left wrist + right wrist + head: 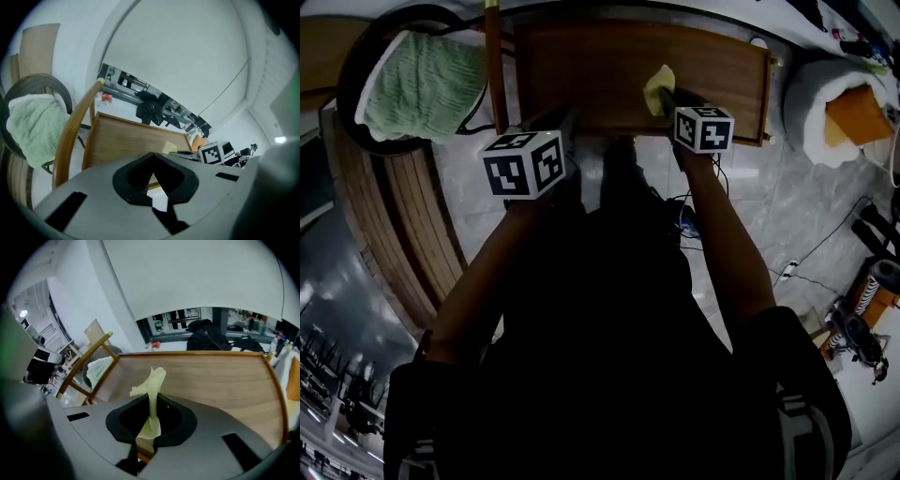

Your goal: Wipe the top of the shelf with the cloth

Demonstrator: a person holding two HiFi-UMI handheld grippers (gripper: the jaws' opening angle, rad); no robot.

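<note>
Right tool (149, 426): jaws closed on the pale yellow cloth (153, 380), which stands up from the grip in a twisted fold. In the head view I hold this tool at the near edge of the wooden shelf top (591, 66), right of centre, with the cloth over the wood. I cannot confirm contact between cloth and wood. Left tool (152, 185): jaws together, nothing between them. I hold it just in front of the near left corner of the shelf top, off the surface. 1 green towel (422, 80) lies draped over a dark round frame (349, 66) left of the shelf top, apart from both tools.
</note>
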